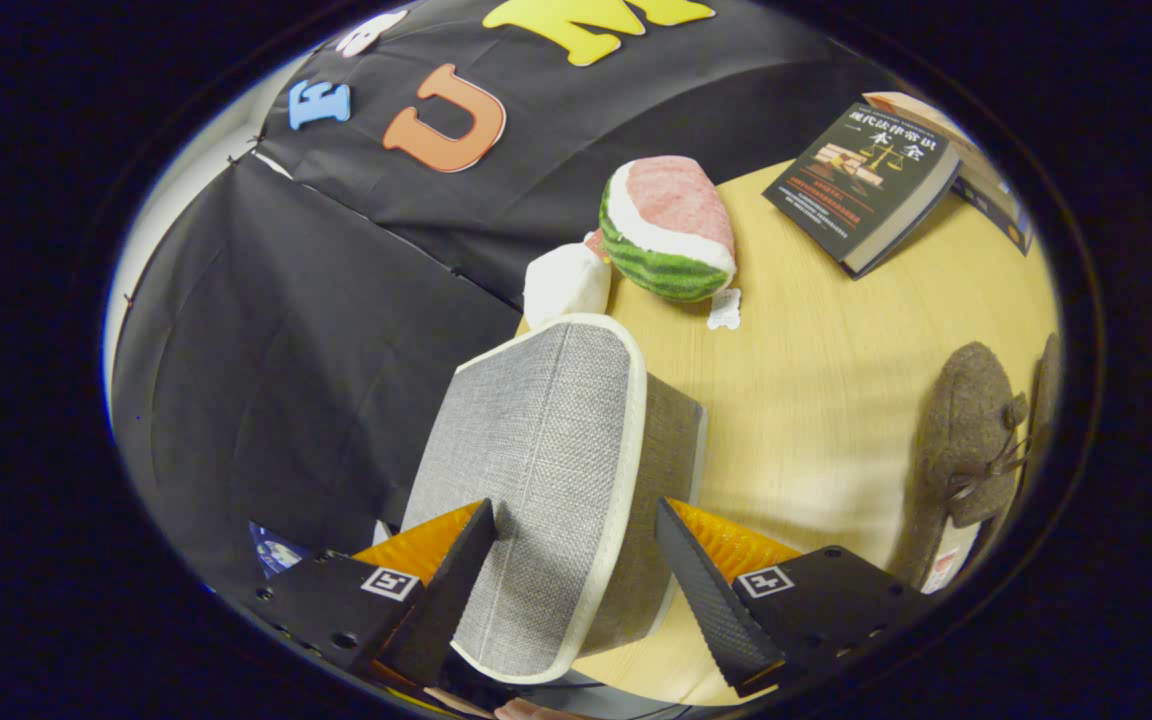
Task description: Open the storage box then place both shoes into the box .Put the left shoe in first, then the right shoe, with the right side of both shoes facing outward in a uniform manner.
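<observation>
Between the spread jaws [571, 570], the box lid [536, 470] stands raised on the desk [816, 380].
Opening seems underway; next, fetch the left shoe [971, 450] lying off to the right.

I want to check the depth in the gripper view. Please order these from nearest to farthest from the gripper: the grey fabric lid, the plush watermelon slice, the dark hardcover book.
1. Grey fabric lid with cream trim: between the fingers of the gripper, which stand open around it.
2. Plush watermelon slice: beyond the lid, on the light wooden table.
3. Dark hardcover book: farthest, at the table's far side.
</observation>
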`<state>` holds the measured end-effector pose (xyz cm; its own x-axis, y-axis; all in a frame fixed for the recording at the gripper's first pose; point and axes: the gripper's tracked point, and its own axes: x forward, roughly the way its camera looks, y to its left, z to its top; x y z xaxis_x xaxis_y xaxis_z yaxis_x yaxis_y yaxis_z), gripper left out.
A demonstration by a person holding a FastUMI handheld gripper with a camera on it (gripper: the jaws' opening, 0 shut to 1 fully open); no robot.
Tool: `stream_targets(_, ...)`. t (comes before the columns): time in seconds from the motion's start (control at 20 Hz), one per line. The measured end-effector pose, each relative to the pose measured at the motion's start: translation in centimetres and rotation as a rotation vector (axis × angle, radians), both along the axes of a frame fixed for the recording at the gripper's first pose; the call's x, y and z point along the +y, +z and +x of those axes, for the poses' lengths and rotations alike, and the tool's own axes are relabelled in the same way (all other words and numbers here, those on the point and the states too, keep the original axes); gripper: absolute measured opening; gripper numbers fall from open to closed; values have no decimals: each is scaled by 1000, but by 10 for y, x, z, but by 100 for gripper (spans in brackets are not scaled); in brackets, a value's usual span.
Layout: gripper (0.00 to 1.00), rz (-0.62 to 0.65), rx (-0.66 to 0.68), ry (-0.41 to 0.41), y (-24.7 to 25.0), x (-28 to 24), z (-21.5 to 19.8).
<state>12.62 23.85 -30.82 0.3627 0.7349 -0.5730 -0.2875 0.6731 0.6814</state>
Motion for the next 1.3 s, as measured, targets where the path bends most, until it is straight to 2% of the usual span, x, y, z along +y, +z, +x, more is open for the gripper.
stream_targets(0.05, 99, 7, 15, -3, 2, 0, 1)
stream_targets(0.35, 56, 61, 149, 2, 4, 6, -4)
stream_targets(0.6, 20, 19, 142, 0, 19, 4, -9)
stream_targets(0.65, 20, 11, 131, 0, 22, 6, -11)
stream_targets(0.75, 3, -32, 132, -29, 24, 6, -9)
stream_targets(1.05, 0, -91, 230, -148, 40, 9, -17)
stream_targets(1.3, 0, -127, 194, -179, 83, 19, -19)
